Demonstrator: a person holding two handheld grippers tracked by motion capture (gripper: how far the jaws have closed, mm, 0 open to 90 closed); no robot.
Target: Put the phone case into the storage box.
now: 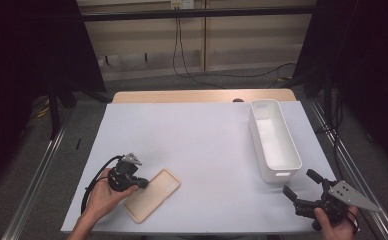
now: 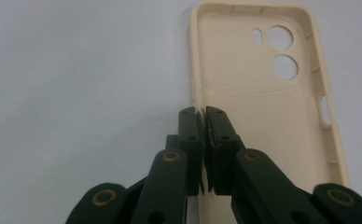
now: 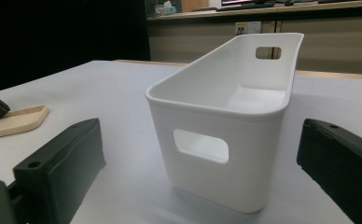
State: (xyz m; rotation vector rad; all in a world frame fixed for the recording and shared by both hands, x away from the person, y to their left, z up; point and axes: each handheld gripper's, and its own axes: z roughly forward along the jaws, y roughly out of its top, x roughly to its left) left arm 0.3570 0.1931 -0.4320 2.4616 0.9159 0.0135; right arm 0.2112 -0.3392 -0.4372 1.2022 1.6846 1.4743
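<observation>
Left hand-held gripper [image 2: 201,114] pinching the side wall of a beige phone case [image 2: 263,107], lying inside-up on the bench [image 1: 207,145].
Right hand-held gripper [image 1: 302,186] gapes wide, empty, facing the white bin [image 3: 226,116] nearby.

White sheet [image 1: 202,150] over wooden table [image 1: 182,96], black cables [image 1: 182,60] on floor behind

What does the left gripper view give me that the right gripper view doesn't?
Left gripper view alone: the left gripper shut on the side wall of the phone case, whose camera cutouts lie at the far end. Right gripper view alone: the white bin, seemingly empty, between the open right gripper's fingers. Both share the case and the white table cover.
</observation>
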